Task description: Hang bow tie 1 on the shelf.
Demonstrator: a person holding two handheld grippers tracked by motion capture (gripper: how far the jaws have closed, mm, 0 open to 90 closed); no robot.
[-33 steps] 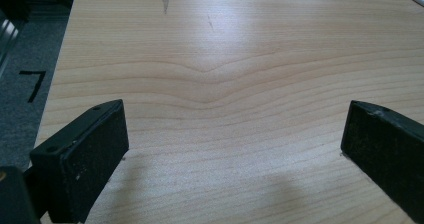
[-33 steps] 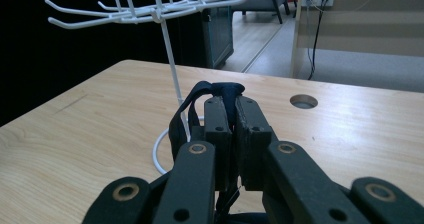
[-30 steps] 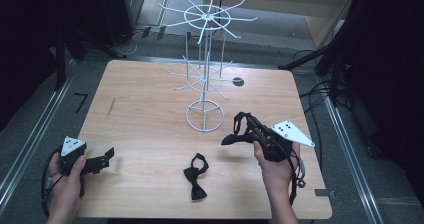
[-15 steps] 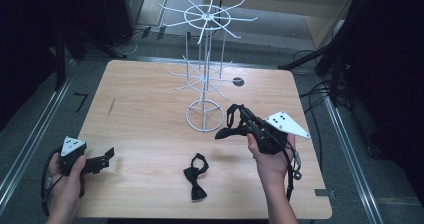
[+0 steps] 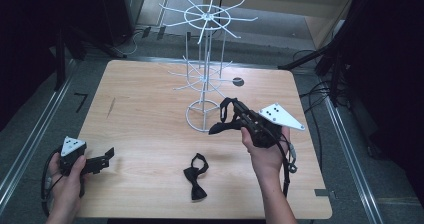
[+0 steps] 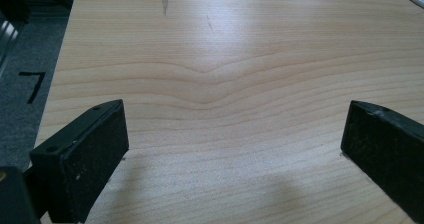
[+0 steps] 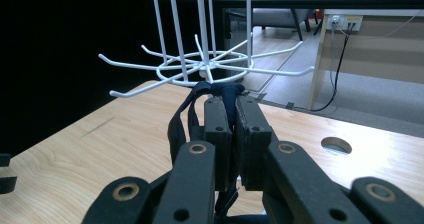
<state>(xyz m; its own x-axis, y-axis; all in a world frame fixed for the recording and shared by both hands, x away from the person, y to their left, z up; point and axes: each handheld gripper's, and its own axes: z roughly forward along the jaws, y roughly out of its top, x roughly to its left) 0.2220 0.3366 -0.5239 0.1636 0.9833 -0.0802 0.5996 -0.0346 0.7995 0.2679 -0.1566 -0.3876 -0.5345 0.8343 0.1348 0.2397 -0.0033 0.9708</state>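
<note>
As it hangs limp, the held bow tie (image 5: 223, 125) is judged soft and light; right gripper (image 7: 227, 115) fingers clench its strap, left gripper (image 6: 235, 139) released.

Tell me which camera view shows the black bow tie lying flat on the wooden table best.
The high view: the black bow tie lying on the table shows whole there, near the front edge, between the two hands. The left gripper view shows bare wooden tabletop between open jaws; the right gripper view looks at the white wire rack instead.
</note>
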